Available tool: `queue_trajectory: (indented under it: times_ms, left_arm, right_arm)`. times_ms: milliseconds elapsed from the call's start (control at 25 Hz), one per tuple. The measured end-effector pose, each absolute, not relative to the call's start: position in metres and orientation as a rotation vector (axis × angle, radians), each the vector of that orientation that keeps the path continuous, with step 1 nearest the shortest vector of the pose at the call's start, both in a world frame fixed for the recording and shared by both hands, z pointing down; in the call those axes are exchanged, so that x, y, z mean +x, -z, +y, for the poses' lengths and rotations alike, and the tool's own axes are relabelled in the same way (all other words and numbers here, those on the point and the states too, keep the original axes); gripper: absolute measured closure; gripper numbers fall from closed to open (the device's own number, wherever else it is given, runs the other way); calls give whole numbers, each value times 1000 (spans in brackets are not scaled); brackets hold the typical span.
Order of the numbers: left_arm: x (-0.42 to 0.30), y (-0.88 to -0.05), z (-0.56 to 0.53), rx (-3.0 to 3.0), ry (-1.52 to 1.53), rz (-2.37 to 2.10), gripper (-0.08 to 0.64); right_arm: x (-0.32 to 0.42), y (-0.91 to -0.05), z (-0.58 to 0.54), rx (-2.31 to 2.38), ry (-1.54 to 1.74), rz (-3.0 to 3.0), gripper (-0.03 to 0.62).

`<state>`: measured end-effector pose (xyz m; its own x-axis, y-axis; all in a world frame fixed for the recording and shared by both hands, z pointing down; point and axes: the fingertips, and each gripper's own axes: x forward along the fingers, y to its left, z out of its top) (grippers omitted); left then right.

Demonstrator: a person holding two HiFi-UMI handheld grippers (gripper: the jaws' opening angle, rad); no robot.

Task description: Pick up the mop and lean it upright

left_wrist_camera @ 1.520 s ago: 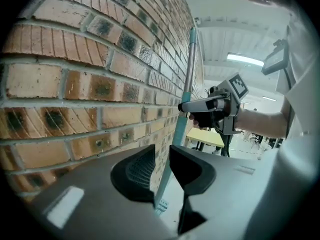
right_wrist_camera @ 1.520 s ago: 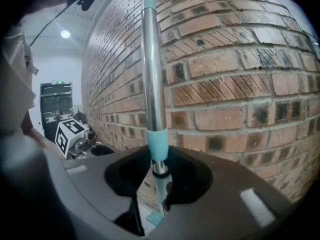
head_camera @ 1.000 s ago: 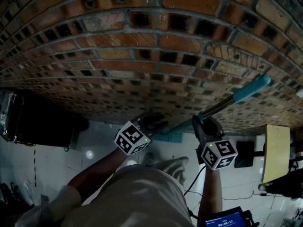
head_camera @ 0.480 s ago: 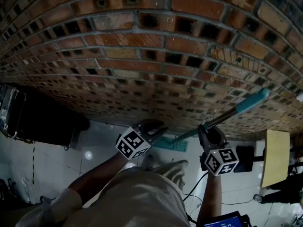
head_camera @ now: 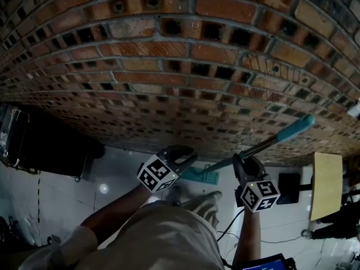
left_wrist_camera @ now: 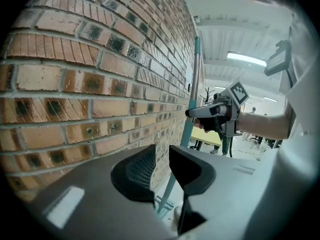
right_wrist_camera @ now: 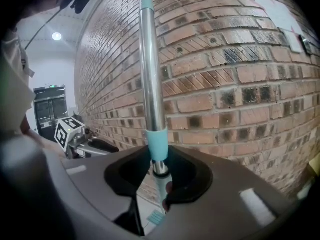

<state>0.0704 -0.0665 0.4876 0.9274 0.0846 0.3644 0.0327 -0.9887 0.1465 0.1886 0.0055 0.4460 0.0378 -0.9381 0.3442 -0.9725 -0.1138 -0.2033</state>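
Observation:
The mop has a silver pole (right_wrist_camera: pixel 149 69) with a teal grip (head_camera: pixel 295 126) and a teal head (head_camera: pixel 201 176) on the floor at the foot of the brick wall. It stands steeply beside the wall. My right gripper (head_camera: pixel 243 161) is shut on the pole partway up; the right gripper view shows the pole's teal collar (right_wrist_camera: pixel 158 145) clamped between the jaws of that gripper (right_wrist_camera: pixel 159 171). My left gripper (head_camera: pixel 183 152) hangs to the left, near the wall, apart from the pole. The jaws of my left gripper (left_wrist_camera: pixel 161 169) show a gap with nothing in it; the pole (left_wrist_camera: pixel 194 84) runs beyond them.
The brick wall (head_camera: pixel 169 66) fills the top of the head view. A dark cabinet (head_camera: pixel 50 145) stands at the left, a yellow tabletop (head_camera: pixel 328 184) and a black box (head_camera: pixel 289 184) at the right. A cable (head_camera: pixel 228 221) lies on the white floor.
The teal grip has sunk a little in the head view, and the whole view has shifted slightly. Both grippers keep their places relative to the mop.

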Motion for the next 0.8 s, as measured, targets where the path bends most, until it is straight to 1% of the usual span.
queue_trajectory:
  times_ms: [440,480,520,600,640,720,800]
  left_arm:
    - [78,-487,-64,2953,-561,149,454]
    - [77,-489,-65,2957,-575,155,460]
    - [77,-492,-66,2958,-592,162,496]
    - [79,-496,-66,2942,-611,184,508]
    - [81,-497,-65,2928,-609,203,499]
    - [87,-495,-61,2909,-596,257,415]
    - [94,-491,-56,2909,-576,316,404]
  right_arm:
    - [190,-448,3,2209,-617,-2048,479]
    - [190,-448,1,2207,-615,-2051,479]
    - [189,-449,0,2204,-614,-2053,479]
    - [188,-449,-3,2198,-614,-2059,479]
    - [188,-449,-5,2194,-614,-2062,479]
    - [187,-448,-9,2185,-611,-2070,479]
    - [186,-446,-14,2172,-606,-2082,479]
